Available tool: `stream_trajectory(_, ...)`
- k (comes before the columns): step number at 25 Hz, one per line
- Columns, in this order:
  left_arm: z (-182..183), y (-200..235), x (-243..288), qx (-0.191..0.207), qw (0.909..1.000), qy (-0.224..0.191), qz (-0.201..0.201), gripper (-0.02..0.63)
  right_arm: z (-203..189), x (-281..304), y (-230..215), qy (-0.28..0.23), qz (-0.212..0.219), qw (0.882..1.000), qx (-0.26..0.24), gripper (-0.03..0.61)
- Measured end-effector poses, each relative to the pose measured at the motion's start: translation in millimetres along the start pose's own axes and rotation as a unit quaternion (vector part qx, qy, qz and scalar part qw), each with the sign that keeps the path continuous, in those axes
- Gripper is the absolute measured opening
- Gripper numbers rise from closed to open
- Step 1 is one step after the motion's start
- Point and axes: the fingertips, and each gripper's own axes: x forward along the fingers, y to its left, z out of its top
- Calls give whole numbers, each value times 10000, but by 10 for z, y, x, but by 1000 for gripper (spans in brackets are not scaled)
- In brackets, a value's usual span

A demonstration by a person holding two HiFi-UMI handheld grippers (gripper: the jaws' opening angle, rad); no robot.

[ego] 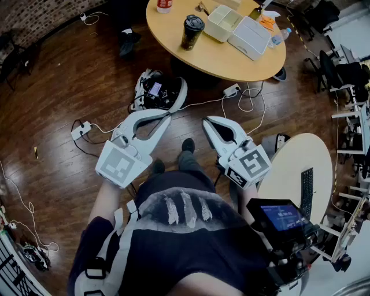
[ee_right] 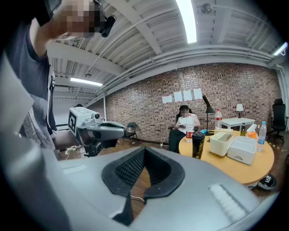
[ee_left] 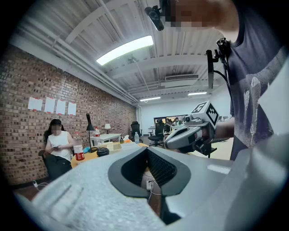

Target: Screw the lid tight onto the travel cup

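Observation:
The black travel cup [ego: 192, 32] stands upright with its lid on, on the round wooden table [ego: 202, 55] far ahead of me. It also shows in the right gripper view [ee_right: 198, 144] and, partly hidden, in the left gripper view [ee_left: 103, 152]. My left gripper [ego: 169, 114] and right gripper [ego: 206, 122] hang over the floor, well short of the table, tips pointing toward it. Both are shut with nothing between the jaws [ee_left: 146, 149] [ee_right: 144, 149]. Each gripper sees the other off to its side.
On the table lie a white tray [ego: 222, 23], a white box [ego: 250, 37], a water bottle [ego: 280, 36] and a red-labelled bottle [ego: 164, 6]. A bag [ego: 159, 89], cables and a power strip [ego: 81, 130] lie on the floor. A person [ee_right: 185, 122] sits beyond the table.

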Motion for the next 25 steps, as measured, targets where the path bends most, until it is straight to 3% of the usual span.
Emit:
stream_trajectory(7, 136, 274, 583, 240, 9994, 146, 177, 3, 58, 152, -732, -188, 129, 9993, 285, 8)
stream_trajectory(16, 328, 488, 1404, 285, 9971, 531, 472, 3, 104, 231, -1628, -302, 678, 9959, 525, 6)
stream_trajectory(19, 452, 589, 1616, -4, 9977, 383, 552, 3, 76, 264, -1877, -257, 895, 9941, 559, 6)
stream_trajectory(25, 432, 860, 1825, 185, 9936, 634, 914, 3, 2, 379, -2142, -206, 1190, 9906, 647, 8)
